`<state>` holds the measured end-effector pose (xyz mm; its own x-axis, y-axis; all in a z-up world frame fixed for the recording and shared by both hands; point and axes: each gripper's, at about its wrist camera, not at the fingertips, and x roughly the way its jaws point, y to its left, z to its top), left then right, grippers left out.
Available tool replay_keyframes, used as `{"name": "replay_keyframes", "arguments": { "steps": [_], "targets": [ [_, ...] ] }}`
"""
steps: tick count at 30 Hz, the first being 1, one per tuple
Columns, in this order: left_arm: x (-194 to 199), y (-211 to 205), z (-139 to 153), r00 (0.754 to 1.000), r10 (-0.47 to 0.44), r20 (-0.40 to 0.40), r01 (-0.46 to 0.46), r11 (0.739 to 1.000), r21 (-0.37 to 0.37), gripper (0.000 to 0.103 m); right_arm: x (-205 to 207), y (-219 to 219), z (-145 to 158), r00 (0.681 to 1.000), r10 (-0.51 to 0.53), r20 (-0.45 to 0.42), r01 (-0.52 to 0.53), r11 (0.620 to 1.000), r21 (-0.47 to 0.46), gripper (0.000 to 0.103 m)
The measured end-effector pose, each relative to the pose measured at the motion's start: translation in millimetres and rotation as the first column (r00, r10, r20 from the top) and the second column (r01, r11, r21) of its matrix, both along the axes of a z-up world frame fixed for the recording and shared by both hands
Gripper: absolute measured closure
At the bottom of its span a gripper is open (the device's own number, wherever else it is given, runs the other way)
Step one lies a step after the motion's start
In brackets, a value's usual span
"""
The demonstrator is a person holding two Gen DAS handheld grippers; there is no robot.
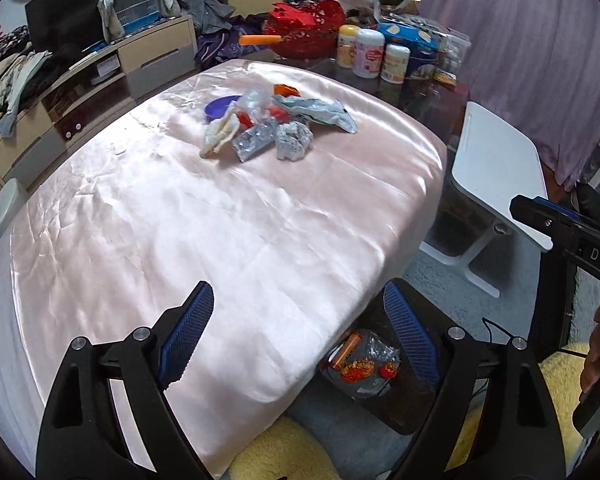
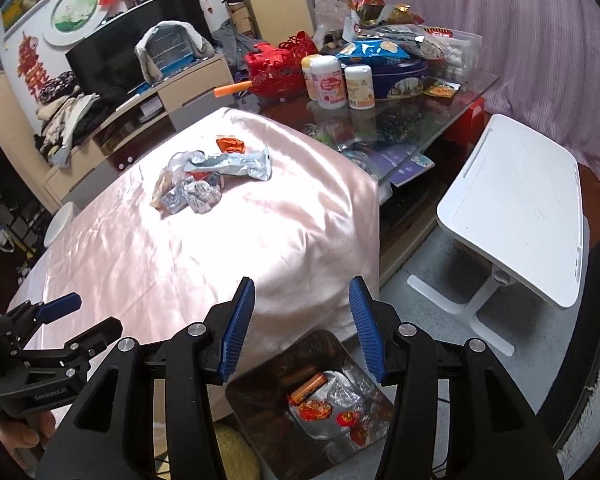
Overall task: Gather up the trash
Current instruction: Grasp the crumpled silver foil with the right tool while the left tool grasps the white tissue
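A heap of crumpled trash [image 1: 274, 122] [image 2: 204, 182], foil, wrappers and an orange scrap, lies far back on the pink satin cloth [image 1: 204, 224] [image 2: 204, 248]. A dark bin [image 1: 396, 400] [image 2: 268, 432] stands on the floor at the table's near corner with wrappers and foil inside it. My left gripper [image 1: 300, 332] hangs open over the cloth's near edge and the bin, nothing between its blue pads [image 1: 188, 336]. My right gripper [image 2: 302, 328] is open above the bin, empty too. Each gripper shows at the edge of the other's view.
A glass table [image 2: 452, 120] behind the cloth is crowded with white jars [image 2: 332, 82], a blue tin, snack bags and a red basket [image 1: 308, 32]. A small white folding table [image 2: 520, 208] stands right of the bin. A TV cabinet [image 1: 80, 92] lines the left wall.
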<state>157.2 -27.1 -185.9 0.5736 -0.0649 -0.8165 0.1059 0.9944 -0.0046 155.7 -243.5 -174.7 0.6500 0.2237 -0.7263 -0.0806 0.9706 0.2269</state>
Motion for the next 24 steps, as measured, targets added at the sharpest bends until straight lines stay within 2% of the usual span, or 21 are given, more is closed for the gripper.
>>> {"name": "replay_keyframes", "arguments": {
  "steps": [9, 16, 24],
  "targets": [
    [62, 53, -2, 0.996, 0.091, -0.01, -0.091, 0.995, -0.037, 0.022, 75, 45, -1, 0.994, 0.112, 0.003, -0.112, 0.994, 0.004, 0.053],
    [110, 76, -12, 0.992, 0.121, -0.032, -0.122, 0.992, -0.034, 0.031, 122, 90, -25, 0.976, 0.215, -0.039, -0.213, 0.976, 0.054, 0.053],
    [156, 92, -18, 0.992, 0.123, -0.038, -0.124, 0.992, -0.031, 0.032, 160, 133, -48, 0.956, 0.283, -0.075, -0.279, 0.958, 0.063, 0.053]
  ]
}}
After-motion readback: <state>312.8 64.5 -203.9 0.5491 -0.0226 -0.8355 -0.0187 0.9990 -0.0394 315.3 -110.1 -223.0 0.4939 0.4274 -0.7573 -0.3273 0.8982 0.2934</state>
